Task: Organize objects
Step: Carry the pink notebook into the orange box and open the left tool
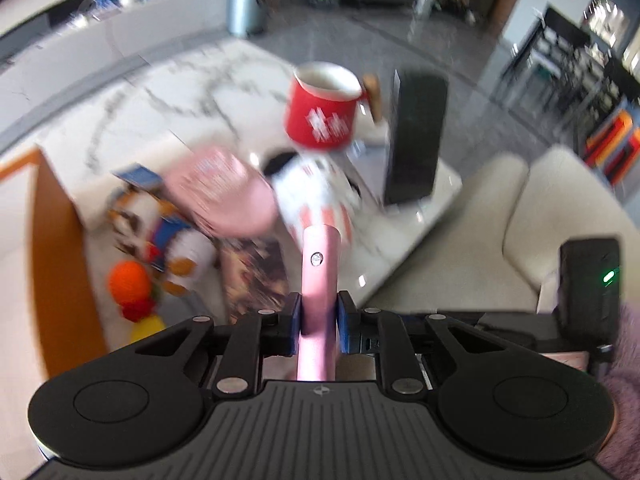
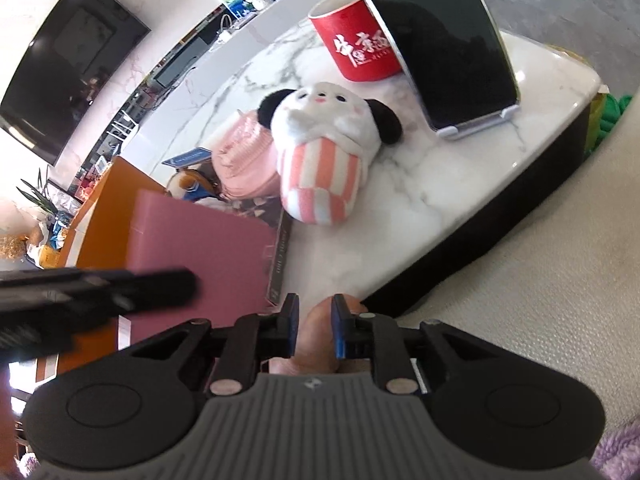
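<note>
My left gripper (image 1: 318,314) is shut on the edge of a thin pink book (image 1: 318,276), which I see end-on and raised over the table. The right wrist view shows that book's (image 2: 200,248) flat cover, with the blurred black left gripper (image 2: 120,286) across its near edge. My right gripper (image 2: 316,320) hangs at the table's front edge, its blue pads closed against a rounded tan thing (image 2: 318,336) that I cannot identify. A panda plush (image 2: 320,152) in pink-and-white stripes lies mid-table, a pink knitted piece (image 2: 244,156) beside it.
A red mug (image 2: 356,40) and a dark tablet on a stand (image 2: 448,48) stand at the back of the marble table (image 2: 440,184). An orange box (image 1: 52,240) at the left has colourful toys (image 1: 132,288) beside it. A cream sofa (image 1: 520,220) borders the right.
</note>
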Demonstrator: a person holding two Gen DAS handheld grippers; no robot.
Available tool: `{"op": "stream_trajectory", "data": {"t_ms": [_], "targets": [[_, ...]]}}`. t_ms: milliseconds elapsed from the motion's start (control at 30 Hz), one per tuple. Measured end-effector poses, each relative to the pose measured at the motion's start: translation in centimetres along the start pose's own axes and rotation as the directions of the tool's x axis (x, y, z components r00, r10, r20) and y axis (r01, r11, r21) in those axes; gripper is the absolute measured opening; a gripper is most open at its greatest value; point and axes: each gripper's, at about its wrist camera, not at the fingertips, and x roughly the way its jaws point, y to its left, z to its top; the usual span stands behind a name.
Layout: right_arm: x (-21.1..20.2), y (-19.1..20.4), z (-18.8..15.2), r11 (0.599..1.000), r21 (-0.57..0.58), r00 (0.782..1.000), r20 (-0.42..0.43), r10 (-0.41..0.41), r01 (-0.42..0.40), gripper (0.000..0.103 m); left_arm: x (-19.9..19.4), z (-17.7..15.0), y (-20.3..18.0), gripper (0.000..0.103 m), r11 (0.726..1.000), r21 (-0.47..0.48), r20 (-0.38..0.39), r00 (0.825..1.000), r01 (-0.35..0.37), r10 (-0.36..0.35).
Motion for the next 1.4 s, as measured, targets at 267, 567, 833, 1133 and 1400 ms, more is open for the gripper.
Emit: {"op": "stream_trajectory", "data": {"t_ms": [267, 567, 833, 1133, 1400], "targets": [[-0.5, 2.7, 0.0, 0.992, -0.067, 0.994, 0.022, 0.106, -0.105, 0.031, -5.7, -0.3, 3.0, 0.021, 0.986, -0.104, 0.135, 0.98, -0.13, 0.144], [-1.9, 6.6, 0.9, 0.983, -0.158, 0.994, 0.04, 0.104, -0.096, 0.044, -6.7, -1.6, 6.8, 0.021, 0.959, -0.23, 0.153, 0.967, -0.166, 0.204], [0.6, 11.4, 1.6, 0.957, -0.276, 0.995, -0.055, 0.081, -0.093, 0.053, -7.3, -2.6, 8.9, 0.021, 0.949, -0.286, 0.184, 0.964, -0.134, 0.191], [4.6, 13.4, 0.9, 0.94, -0.341, 0.993, -0.107, -0.041, 0.002, 0.049, -9.5, -4.1, 12.3, 0.021, 0.927, -0.364, 0.229, 0.957, -0.085, 0.178], [4.9, 14.2, 0.7, 0.935, -0.348, 0.991, -0.084, -0.099, 0.064, 0.039, -12.6, -5.5, 14.5, 0.021, 0.913, -0.407, 0.288, 0.943, -0.038, 0.168]]}}
